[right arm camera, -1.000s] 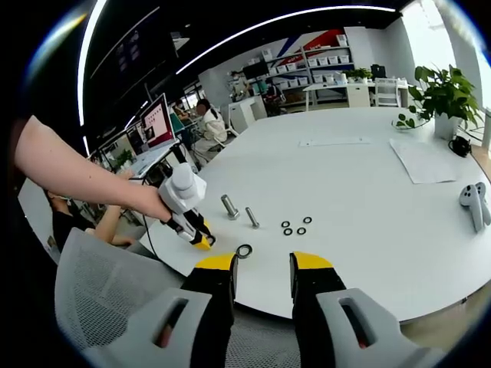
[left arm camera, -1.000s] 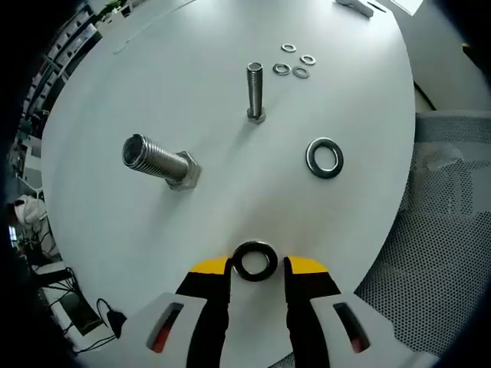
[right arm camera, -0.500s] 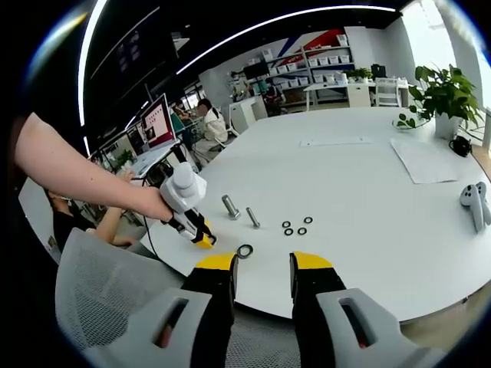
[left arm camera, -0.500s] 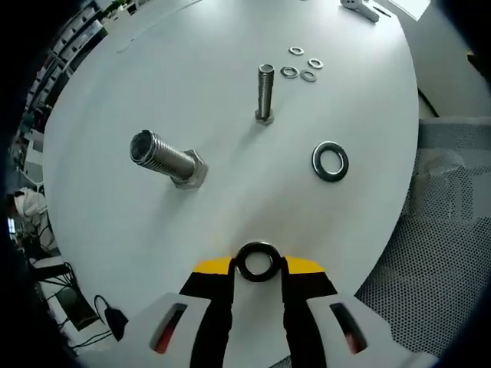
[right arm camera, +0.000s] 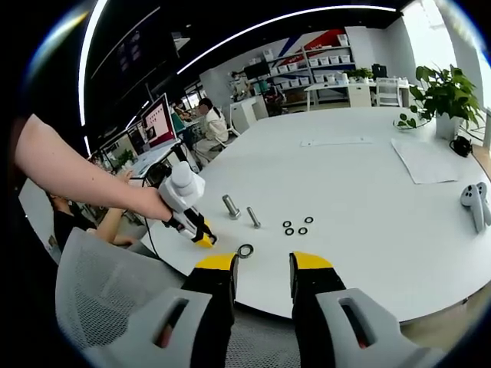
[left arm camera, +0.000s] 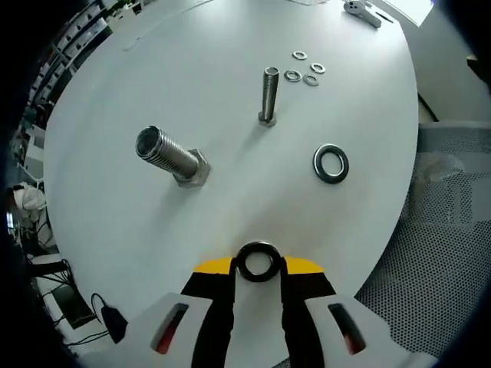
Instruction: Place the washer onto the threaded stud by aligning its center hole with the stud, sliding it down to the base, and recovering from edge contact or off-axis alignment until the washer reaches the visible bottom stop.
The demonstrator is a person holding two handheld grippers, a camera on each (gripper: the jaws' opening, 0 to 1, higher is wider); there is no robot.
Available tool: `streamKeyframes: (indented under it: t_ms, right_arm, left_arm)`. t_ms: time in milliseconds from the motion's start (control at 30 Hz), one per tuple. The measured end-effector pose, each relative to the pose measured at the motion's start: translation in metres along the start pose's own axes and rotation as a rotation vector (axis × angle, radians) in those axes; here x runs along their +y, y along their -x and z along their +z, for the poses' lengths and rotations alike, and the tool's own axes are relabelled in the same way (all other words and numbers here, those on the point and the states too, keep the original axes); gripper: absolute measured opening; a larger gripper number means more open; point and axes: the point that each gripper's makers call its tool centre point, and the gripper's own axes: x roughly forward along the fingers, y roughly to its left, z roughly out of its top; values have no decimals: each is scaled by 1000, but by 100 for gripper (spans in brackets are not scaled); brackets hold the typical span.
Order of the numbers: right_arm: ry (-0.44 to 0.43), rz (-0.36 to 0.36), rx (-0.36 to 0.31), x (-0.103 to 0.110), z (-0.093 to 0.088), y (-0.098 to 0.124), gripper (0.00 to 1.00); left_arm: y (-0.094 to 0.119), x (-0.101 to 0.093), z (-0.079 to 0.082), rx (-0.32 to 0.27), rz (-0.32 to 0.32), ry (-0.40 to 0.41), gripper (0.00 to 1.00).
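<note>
A dark washer [left arm camera: 257, 261] sits between the yellow tips of my left gripper [left arm camera: 258, 266], which is shut on it just above the white table [left arm camera: 230, 199] near its front edge. Ahead stands a thick threaded stud [left arm camera: 173, 156] on its hex head, and a thinner stud [left arm camera: 268, 96] stands farther off. A second large washer [left arm camera: 331, 163] lies flat to the right. My right gripper [right arm camera: 263, 264] hangs open off the table edge with nothing between its fingers. From there I see the left gripper [right arm camera: 204, 241] in a person's hand, both studs [right arm camera: 229, 205] and the flat washer [right arm camera: 245, 250].
Several small washers [left arm camera: 305, 67] lie beyond the thin stud. A white controller [right arm camera: 476, 201], a sheet of paper [right arm camera: 422, 161] and a potted plant [right arm camera: 443, 96] sit at the table's far right. A grey mesh chair [right arm camera: 100, 307] stands by the front edge.
My left gripper's jaws have drawn in against the dark washer. The left view has drifted a little toward the studs. The right gripper has not moved.
</note>
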Motion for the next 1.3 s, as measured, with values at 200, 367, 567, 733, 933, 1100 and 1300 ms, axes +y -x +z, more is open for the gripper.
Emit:
streamKeyframes:
  t_ms: [200, 367, 567, 733, 933, 1100, 1300]
  right_arm:
    - [-1, 1, 1, 0, 0, -1, 30]
    - [2, 4, 4, 0, 0, -1, 30]
    - [2, 8, 6, 1, -1, -1, 30]
    - [1, 11, 5, 2, 0, 0, 30]
    - [4, 15, 6, 3, 0, -1, 30]
    - [2, 14, 5, 3, 0, -1, 29]
    - [3, 14, 5, 2, 0, -2, 29]
  left_arm:
    - [-1, 0, 1, -27, 1, -6, 19]
    - [-1, 5, -2, -31, 10, 6, 19]
    - [2, 4, -2, -25, 11, -15, 19]
    - [4, 10, 0, -39, 16, -16, 19]
    - [18, 19, 11, -82, 19, 2, 19]
    - [28, 23, 25, -114, 25, 3, 19]
    - [42, 27, 41, -152, 31, -26, 19]
